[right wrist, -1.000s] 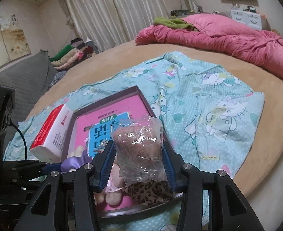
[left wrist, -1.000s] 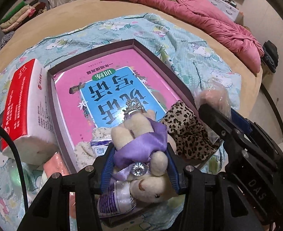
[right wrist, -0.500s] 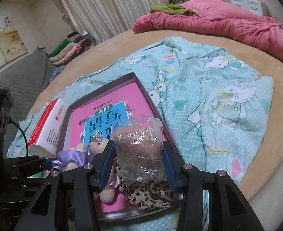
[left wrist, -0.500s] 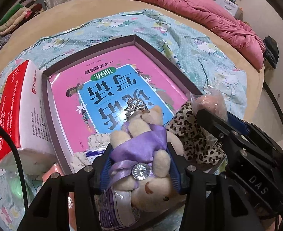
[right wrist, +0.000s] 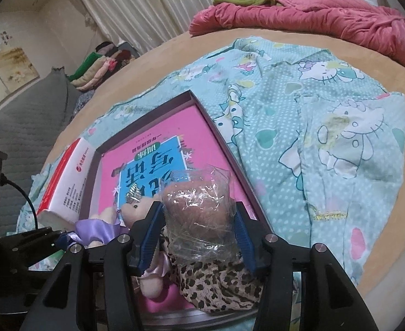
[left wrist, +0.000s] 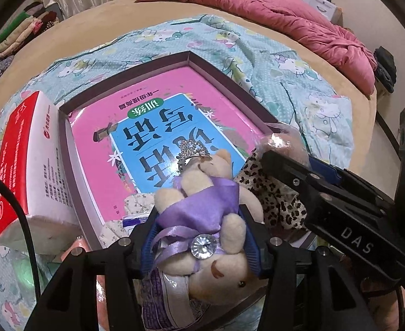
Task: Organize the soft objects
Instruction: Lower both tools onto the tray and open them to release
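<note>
A cream teddy bear (left wrist: 202, 201) in a purple satin dress with a small crown lies between the blue pads of my left gripper (left wrist: 198, 215), which is shut on it over the near end of a shallow dark purple box (left wrist: 221, 71). A pink and blue book (left wrist: 147, 127) fills the box floor. My right gripper (right wrist: 196, 212) is shut on a brown soft thing wrapped in clear plastic (right wrist: 199, 193), just above a leopard-print cloth (right wrist: 219, 284) in the box's near right corner. The bear (right wrist: 136, 209) shows beside it on the left.
A red and white tissue pack (left wrist: 28, 160) leans against the box's left wall. The box sits on a teal cartoon-cat sheet (right wrist: 326, 138) on a round tan bed. A pink quilt (left wrist: 285, 13) lies at the back, folded clothes (right wrist: 97, 69) far left. A black cable (left wrist: 23, 220) hangs at left.
My right gripper has come down with the wrapped bundle, closer to the leopard cloth and the box corner. The left gripper with the bear has barely shifted.
</note>
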`<state>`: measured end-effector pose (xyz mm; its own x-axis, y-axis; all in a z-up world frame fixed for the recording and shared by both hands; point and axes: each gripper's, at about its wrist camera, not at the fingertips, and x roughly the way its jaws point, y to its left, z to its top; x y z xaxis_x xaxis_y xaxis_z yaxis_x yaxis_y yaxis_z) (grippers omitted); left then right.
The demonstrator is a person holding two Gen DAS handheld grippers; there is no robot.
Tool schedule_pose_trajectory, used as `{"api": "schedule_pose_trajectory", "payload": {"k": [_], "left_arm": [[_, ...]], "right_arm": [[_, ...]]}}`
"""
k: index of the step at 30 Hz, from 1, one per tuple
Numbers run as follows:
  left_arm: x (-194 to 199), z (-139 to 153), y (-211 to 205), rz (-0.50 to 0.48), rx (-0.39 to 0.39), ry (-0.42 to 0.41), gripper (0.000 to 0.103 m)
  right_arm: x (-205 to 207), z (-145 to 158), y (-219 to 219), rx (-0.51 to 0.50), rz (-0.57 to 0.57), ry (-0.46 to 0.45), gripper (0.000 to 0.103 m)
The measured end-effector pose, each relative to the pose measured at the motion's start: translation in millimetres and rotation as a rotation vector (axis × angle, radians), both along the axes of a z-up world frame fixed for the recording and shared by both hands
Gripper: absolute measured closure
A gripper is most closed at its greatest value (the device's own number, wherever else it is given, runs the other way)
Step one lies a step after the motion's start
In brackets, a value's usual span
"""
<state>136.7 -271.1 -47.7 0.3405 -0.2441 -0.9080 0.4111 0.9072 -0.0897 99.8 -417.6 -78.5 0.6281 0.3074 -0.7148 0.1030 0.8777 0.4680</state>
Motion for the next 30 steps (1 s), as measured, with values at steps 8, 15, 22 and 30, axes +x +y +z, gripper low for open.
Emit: {"api": "schedule_pose_trajectory", "payload": {"k": [8, 15, 22, 30], "left_arm": [[-3.2, 1.0, -2.2, -0.008, 0.01, -0.01, 0.049], [-4.4, 2.0, -3.0, -0.011, 0.012, -0.012, 0.047], [-8.2, 3.8, -2.6, -0.02, -0.008, -0.012, 0.041], [-11.3, 11.0, 2.8, -0.017, -0.045, -0.029, 0.033]], "right_arm": [[-4.3, 5.5, -1.3, 0.021, -0.005, -0.031, 0.043], [-15.5, 14.4, -11.6, 0.032, -0.056, -0.073, 0.034], [-26.8, 22.9, -22.7, 0.041, -0.107, -0.107, 0.029], [-30.1, 27.7, -21.5, 0.021, -0.113, -0.121, 0.029]]}}
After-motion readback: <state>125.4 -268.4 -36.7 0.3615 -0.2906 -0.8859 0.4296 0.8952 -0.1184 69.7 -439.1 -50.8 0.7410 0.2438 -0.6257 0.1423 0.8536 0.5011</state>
